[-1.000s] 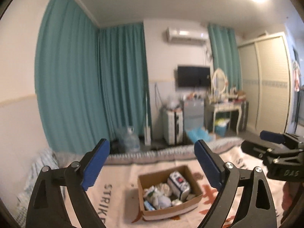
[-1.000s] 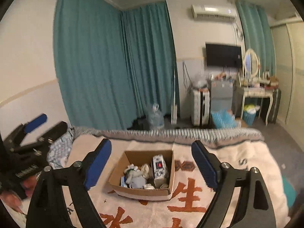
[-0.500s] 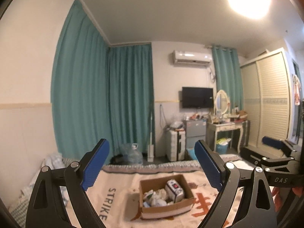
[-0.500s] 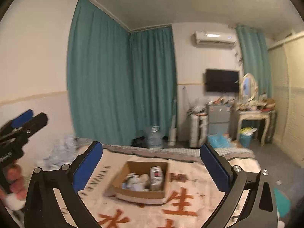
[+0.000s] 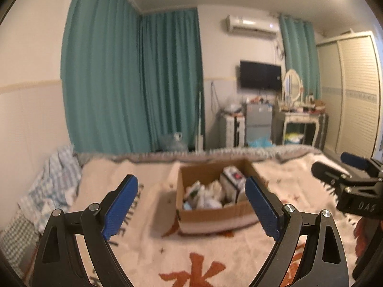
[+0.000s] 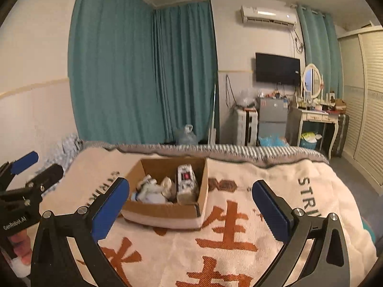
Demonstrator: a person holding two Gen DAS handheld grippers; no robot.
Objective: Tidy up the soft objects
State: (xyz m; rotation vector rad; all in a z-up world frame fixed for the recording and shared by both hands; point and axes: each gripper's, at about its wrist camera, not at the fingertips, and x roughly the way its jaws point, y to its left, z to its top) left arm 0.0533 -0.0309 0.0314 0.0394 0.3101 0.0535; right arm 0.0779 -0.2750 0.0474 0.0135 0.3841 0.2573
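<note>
An open cardboard box (image 5: pixel 215 215) sits on the bed's cream blanket (image 5: pixel 148 251); it also shows in the right wrist view (image 6: pixel 165 209). It holds several pale soft items (image 6: pixel 153 191) and an upright white pack with a red mark (image 6: pixel 186 179). My left gripper (image 5: pixel 191 205) is open and empty, held above the blanket in front of the box. My right gripper (image 6: pixel 191 210) is open and empty, also in front of the box. Each gripper shows at the edge of the other's view: the right one (image 5: pixel 347 177), the left one (image 6: pixel 26 174).
A crumpled checked cloth (image 5: pixel 52 184) lies at the bed's left edge. Beyond the bed's far edge stand teal curtains (image 6: pixel 143 71), a water jug (image 6: pixel 186 135), a small fridge (image 6: pixel 273 119), a dressing table (image 6: pixel 313 117) and a wardrobe (image 5: pixel 354 91).
Both wrist views have tilted back down from the walls and ceiling toward the bed. The box now looks nearer and larger. Both grippers stay open.
</note>
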